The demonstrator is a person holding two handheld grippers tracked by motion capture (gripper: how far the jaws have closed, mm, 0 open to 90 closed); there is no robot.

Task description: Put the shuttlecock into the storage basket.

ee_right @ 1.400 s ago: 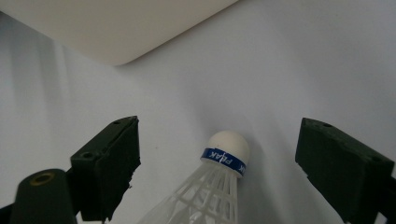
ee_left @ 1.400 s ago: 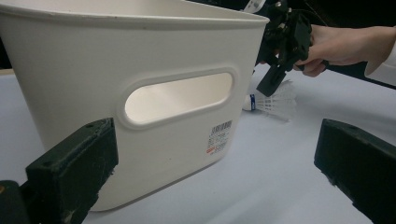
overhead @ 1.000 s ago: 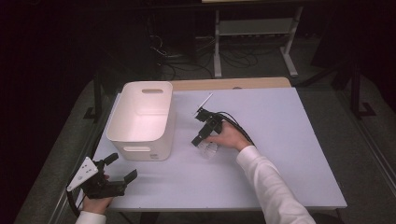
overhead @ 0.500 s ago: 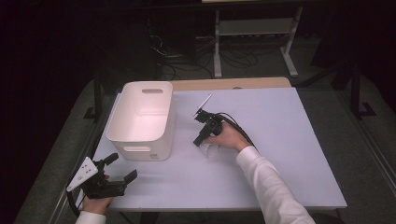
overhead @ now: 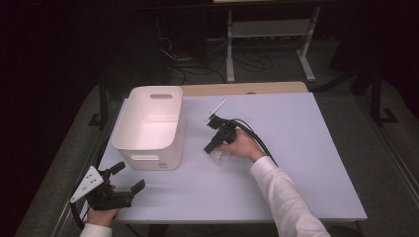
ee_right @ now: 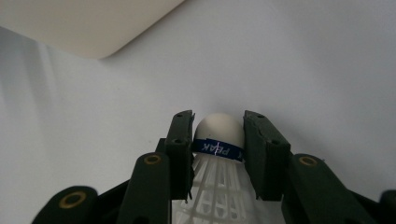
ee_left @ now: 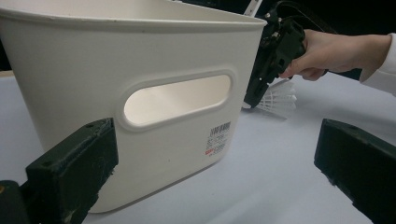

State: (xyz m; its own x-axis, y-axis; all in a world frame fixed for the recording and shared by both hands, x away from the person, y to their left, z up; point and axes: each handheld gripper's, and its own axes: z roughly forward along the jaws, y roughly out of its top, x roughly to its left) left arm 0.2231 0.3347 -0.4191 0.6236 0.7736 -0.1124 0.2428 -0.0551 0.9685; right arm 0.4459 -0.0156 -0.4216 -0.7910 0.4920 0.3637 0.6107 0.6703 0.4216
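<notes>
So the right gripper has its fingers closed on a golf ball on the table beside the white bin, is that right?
Not quite. The right gripper is closed on a shuttlecock, not a golf ball; the right gripper view shows its rounded cork tip, blue band and white skirt. It does lie on the table beside the white bin.

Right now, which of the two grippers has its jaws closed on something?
The right gripper, beside the white bin: its jaws clamp the shuttlecock at its cork. The left gripper, at the table's near corner, has its jaws apart, holding nothing.
</notes>
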